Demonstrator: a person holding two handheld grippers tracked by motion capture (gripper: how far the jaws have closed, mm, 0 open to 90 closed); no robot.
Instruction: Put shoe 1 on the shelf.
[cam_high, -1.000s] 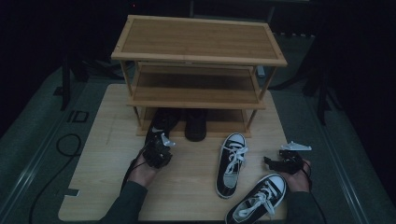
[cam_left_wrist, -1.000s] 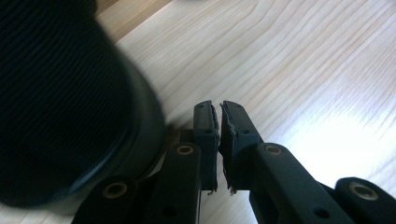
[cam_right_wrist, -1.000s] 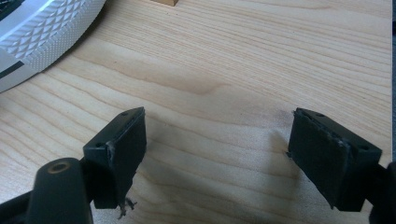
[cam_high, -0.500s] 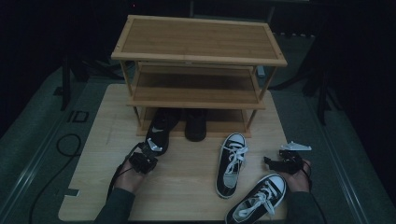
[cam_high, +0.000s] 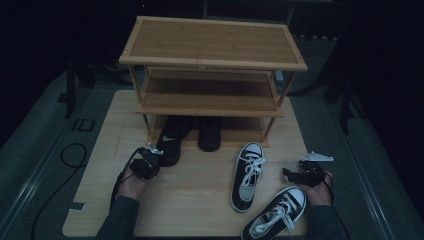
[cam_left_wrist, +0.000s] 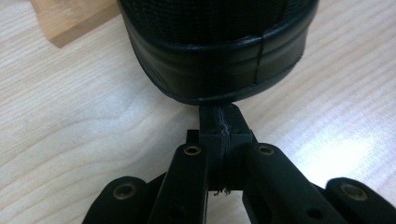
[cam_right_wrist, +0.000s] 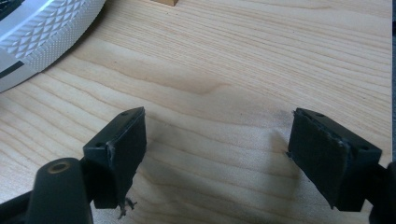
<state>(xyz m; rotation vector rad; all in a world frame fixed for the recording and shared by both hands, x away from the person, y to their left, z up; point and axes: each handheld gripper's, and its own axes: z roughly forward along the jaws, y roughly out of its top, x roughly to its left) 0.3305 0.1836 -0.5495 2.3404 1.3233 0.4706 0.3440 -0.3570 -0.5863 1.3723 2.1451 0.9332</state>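
Note:
My left gripper (cam_high: 153, 159) lies on the wooden board (cam_high: 200, 200), just left of the heel of a black shoe with a white swoosh (cam_high: 171, 145). In the left gripper view its jaws are shut with nothing between them, and the left gripper (cam_left_wrist: 219, 122) has its tips right at the shoe's black heel (cam_left_wrist: 215, 56). A second black shoe (cam_high: 210, 134) stands beside the first under the rack. My right gripper (cam_high: 291, 173) rests at the board's right side; the right gripper (cam_right_wrist: 224, 149) stands open over bare wood.
A three-shelf wooden rack (cam_high: 212, 45) stands at the back of the board. One of its feet (cam_left_wrist: 70, 18) is close by the left gripper. Two black-and-white canvas sneakers (cam_high: 247, 175) (cam_high: 277, 212) lie left of the right gripper. A white sole (cam_right_wrist: 37, 32) is near it.
My left gripper has slid to the left along the board, from behind the black shoe's heel to its left side. The right gripper has stayed where it was.

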